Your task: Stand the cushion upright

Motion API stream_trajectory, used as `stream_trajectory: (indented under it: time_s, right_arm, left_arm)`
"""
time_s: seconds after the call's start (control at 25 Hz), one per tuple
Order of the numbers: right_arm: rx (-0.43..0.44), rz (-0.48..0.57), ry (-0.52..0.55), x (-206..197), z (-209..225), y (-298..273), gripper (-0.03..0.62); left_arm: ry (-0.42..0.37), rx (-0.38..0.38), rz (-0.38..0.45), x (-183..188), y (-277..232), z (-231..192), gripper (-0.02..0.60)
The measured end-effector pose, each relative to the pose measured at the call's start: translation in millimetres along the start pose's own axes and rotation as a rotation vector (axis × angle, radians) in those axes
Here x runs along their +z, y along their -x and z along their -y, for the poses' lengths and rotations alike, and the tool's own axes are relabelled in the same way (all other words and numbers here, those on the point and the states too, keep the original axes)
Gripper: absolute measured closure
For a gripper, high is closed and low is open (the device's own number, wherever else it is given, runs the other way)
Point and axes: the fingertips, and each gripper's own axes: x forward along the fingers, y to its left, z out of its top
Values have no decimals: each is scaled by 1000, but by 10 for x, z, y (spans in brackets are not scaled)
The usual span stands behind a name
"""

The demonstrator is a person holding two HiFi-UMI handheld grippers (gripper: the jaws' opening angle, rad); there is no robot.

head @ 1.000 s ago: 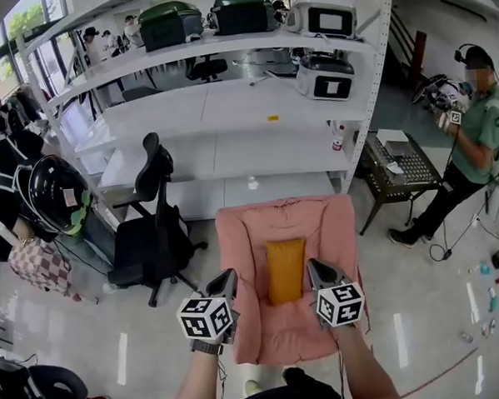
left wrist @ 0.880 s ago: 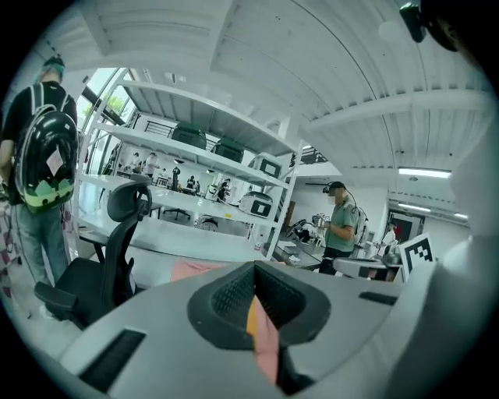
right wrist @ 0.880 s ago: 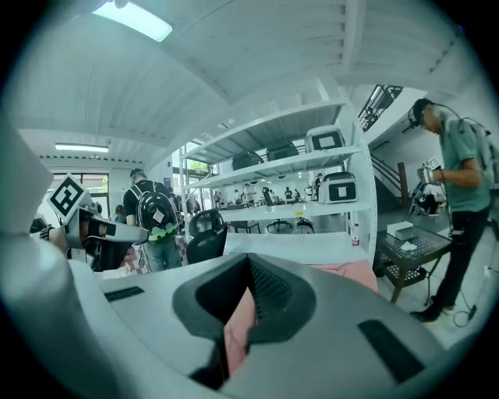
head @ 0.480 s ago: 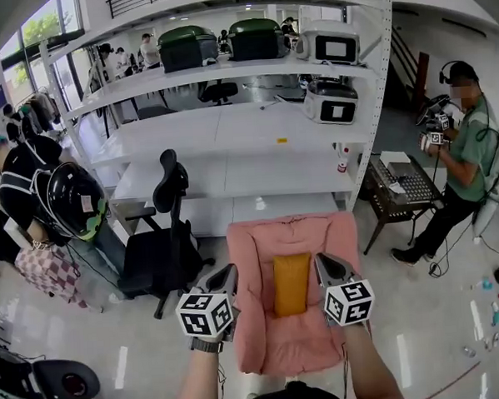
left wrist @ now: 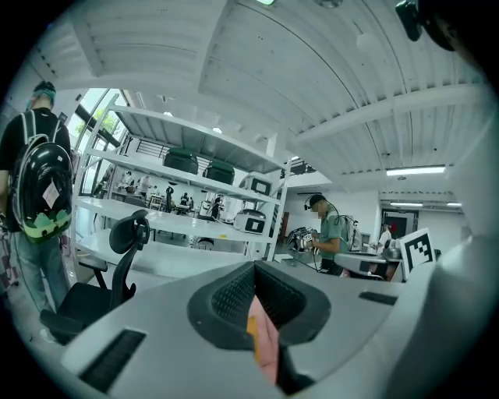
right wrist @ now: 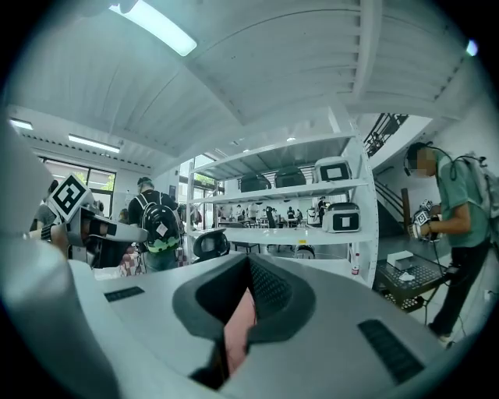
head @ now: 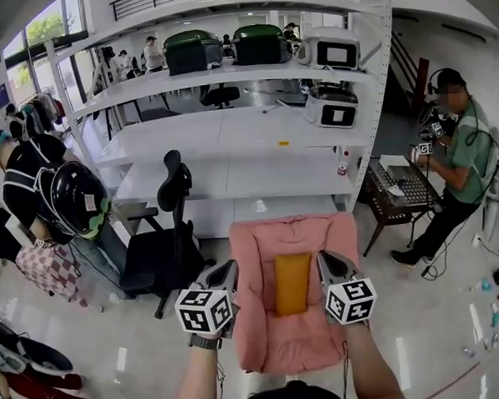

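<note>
Pinching cushion [head: 265,344] between jaws, plain only in gripper views.

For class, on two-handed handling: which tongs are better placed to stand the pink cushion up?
Neither: left tongs and right tongs each clamp a side edge of the pink cushion, so probably both.

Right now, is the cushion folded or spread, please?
Spread: the cushion shows its whole pink face, left gripper and right gripper shut on opposite edges.
</note>
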Motion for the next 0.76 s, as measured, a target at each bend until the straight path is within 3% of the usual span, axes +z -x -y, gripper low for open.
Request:
stream_trajectory:
  time_s: [0.76]
  right_arm:
    - [16, 6, 10, 1, -168, -22, 591]
  left_arm:
    - [-25, 31, 28, 77, 133, -73, 575]
